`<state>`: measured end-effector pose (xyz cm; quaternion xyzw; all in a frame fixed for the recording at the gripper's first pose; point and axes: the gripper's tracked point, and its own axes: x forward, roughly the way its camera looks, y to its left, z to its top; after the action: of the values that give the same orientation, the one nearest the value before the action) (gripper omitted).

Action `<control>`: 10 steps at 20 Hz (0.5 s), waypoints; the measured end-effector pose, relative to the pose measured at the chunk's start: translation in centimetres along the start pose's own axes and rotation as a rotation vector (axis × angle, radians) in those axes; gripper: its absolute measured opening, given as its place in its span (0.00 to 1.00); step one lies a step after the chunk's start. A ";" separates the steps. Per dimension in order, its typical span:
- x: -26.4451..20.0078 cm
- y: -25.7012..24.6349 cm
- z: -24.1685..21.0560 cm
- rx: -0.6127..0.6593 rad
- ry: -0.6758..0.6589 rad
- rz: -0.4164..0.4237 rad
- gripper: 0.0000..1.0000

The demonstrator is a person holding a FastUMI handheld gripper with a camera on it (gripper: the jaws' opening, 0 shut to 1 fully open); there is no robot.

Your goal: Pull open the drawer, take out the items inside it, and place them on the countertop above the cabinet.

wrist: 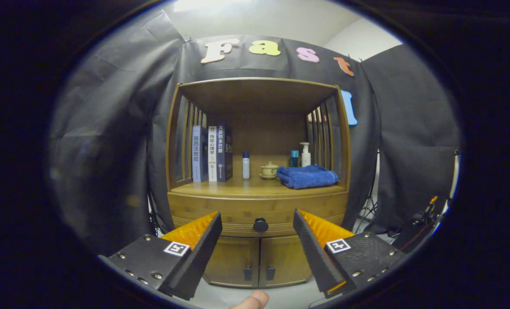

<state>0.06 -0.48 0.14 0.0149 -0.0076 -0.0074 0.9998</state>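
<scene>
The gripper (257, 240) is held in front of a brown wooden cabinet (258, 201), its 2 fingers spread wide apart and pinching nothing. Between them, a little beyond their tips, sits the 1 round black knob (260, 225) of the cabinet's wooden drawer (237, 210), which is shut, so the items inside are hidden. Below the drawer are 2 wooden doors (259, 259), each with 1 small dark handle. Above the drawer, the wooden countertop (237, 187) carries 3 upright books (212, 153) at the left, 1 small white bottle with a blue cap (245, 165), 1 small tan lidded pot (269, 171), 1 folded blue towel (307, 176), 1 teal container (294, 158) and 1 white pump bottle (306, 154) behind the towel. 1 fingertip (251, 301) of a person shows below the gripper.
</scene>
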 end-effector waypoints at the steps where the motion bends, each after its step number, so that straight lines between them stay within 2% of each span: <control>1: 0.0 -0.1 -0.1 -0.004 0.001 -0.004 1.00; 10: 0.9 0.2 -1.0 -0.002 0.020 0.001 1.00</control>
<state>0.93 -0.29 -0.79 0.0141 0.0025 -0.0069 0.9999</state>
